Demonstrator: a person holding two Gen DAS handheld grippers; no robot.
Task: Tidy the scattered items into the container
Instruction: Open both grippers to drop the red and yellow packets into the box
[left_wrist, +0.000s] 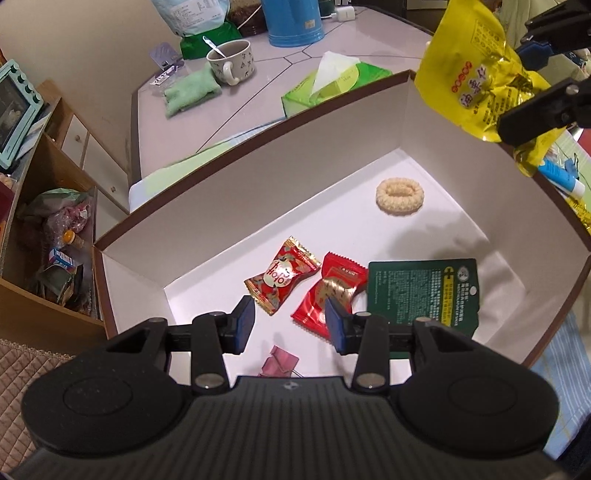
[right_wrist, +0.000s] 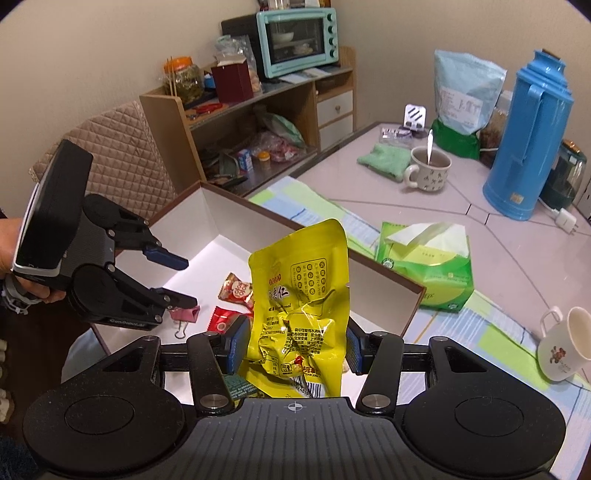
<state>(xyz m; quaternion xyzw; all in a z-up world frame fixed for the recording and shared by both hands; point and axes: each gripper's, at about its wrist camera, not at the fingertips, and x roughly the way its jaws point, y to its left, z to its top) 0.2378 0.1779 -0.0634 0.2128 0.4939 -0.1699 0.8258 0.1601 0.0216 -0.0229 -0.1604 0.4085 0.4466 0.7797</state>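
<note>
A white box with brown rim (left_wrist: 258, 192) (right_wrist: 380, 291) holds two red candies (left_wrist: 282, 275) (left_wrist: 328, 295), a green card (left_wrist: 424, 291), a ring-shaped biscuit (left_wrist: 399, 195) and a pink binder clip (left_wrist: 279, 362) (right_wrist: 184, 314). My left gripper (left_wrist: 290, 321) (right_wrist: 177, 280) hovers open inside the box, over the clip and candies, with nothing between its fingers. My right gripper (right_wrist: 295, 343) (left_wrist: 532, 77) is shut on a crumpled yellow snack bag (right_wrist: 299, 306) (left_wrist: 476, 74), held in the air above the box's right side.
On the table beyond the box lie a green tissue pack (right_wrist: 428, 266), a mug with a spoon (right_wrist: 428, 168), a green cloth (right_wrist: 388, 160), a blue thermos (right_wrist: 528, 147) and a white cup (right_wrist: 565, 343). A wooden shelf (right_wrist: 236, 122) and padded chair (right_wrist: 122, 147) stand at the left.
</note>
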